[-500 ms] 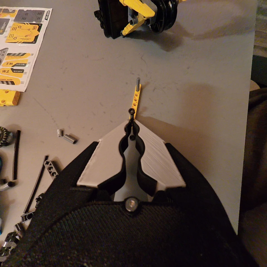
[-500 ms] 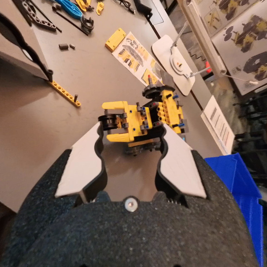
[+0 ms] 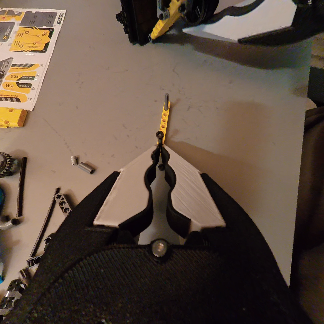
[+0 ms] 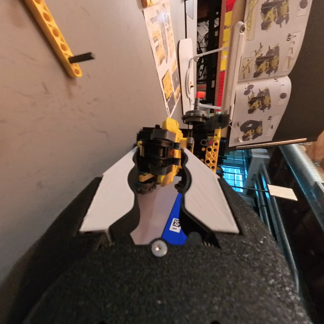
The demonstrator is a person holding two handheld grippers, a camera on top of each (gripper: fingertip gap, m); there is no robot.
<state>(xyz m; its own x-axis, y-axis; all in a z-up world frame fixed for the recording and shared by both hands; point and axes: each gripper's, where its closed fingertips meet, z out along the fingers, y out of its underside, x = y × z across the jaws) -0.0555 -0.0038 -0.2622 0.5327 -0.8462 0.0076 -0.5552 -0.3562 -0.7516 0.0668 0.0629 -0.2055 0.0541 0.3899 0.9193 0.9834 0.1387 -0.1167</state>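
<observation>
Gripping the near end of a yellow beam (image 3: 164, 122), the left gripper (image 3: 160, 149) has its fingers pinched together on it, same as half a second ago. The beam sticks straight out ahead of the tips, with a grey axle (image 3: 166, 100) poking up at its far end and a black pin (image 3: 159, 134) close to the tips. Off to the left sit two small grey bushes (image 3: 82, 164) and, farther ahead, a sticker sheet (image 3: 29, 57) on the grey table (image 3: 105, 105).

Big change is on the other side: the right gripper (image 4: 160, 157) was wide open just short of the yellow-and-black model (image 4: 163, 150), and now it's clamped on it, with the black wheel bit right between the fingers. Its view has swung too, so the beam now sits far up to its left. Instruction pages (image 4: 263, 78) hang ahead on the right, and a blue bin (image 4: 175, 226) shows under the fingers.
</observation>
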